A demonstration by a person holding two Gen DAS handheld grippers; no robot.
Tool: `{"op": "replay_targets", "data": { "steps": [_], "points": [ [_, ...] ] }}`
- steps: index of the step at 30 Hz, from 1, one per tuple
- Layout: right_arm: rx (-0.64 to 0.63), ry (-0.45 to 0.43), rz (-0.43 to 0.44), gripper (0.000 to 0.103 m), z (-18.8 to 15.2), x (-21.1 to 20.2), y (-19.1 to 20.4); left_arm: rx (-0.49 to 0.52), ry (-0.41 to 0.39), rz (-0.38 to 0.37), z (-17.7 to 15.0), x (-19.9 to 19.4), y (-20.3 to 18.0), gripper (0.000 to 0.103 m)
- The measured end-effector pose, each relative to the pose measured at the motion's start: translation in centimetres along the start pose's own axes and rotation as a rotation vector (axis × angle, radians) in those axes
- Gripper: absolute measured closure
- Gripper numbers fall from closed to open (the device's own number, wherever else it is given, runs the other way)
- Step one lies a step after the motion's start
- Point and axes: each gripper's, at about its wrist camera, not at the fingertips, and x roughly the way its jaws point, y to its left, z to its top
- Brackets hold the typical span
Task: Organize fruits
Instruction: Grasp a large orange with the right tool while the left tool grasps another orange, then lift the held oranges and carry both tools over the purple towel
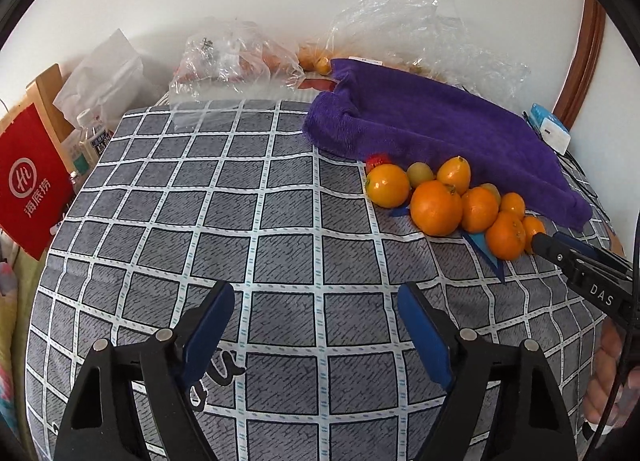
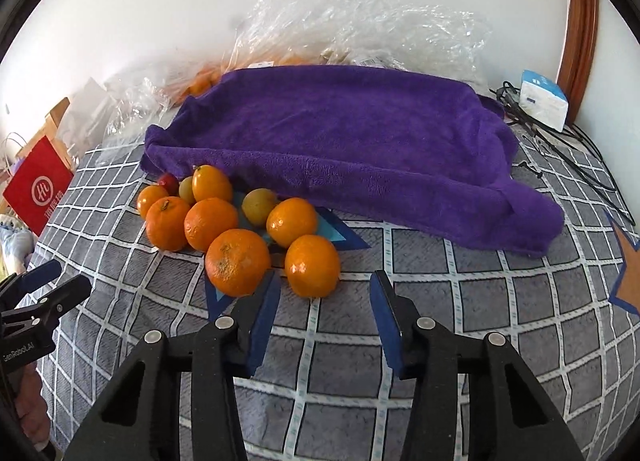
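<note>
A pile of several oranges (image 2: 236, 261) and small yellow-green fruits (image 2: 259, 205) lies on the checked cloth in front of a purple towel (image 2: 340, 133); a red fruit (image 2: 168, 182) peeks out at the pile's back left. The pile also shows in the left wrist view (image 1: 436, 207), right of centre. My right gripper (image 2: 324, 293) is open and empty, just in front of the nearest orange (image 2: 312, 265). My left gripper (image 1: 316, 301) is open and empty over bare cloth, left of the pile. The right gripper's fingers (image 1: 560, 249) reach the pile's right end.
Clear plastic bags (image 2: 360, 29) holding more fruit lie behind the towel by the wall. A red paper bag (image 1: 32, 181) and bottles (image 1: 90, 137) stand off the left edge. A white-blue box (image 2: 544, 99) and black cables (image 2: 568, 145) lie at the back right.
</note>
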Motion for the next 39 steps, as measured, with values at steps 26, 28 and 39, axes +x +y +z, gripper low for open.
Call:
{"op": "replay_targets", "data": {
  "steps": [26,28,39],
  "points": [
    [0.032,-0.039,-0.048,0.071,-1.4,0.1,-5.3,-0.116,-0.011,-0.226,6.3,6.1,-1.6,0.05],
    [0.022,-0.042,-0.049,0.071,-1.4,0.2,-5.1,-0.116,-0.011,-0.237,6.5,6.5,-1.9,0.065],
    [0.037,-0.037,-0.034,0.071,-1.4,0.3,-5.5,-0.148,0.007,-0.2,4.5,4.4,0.6,0.07]
  ]
}}
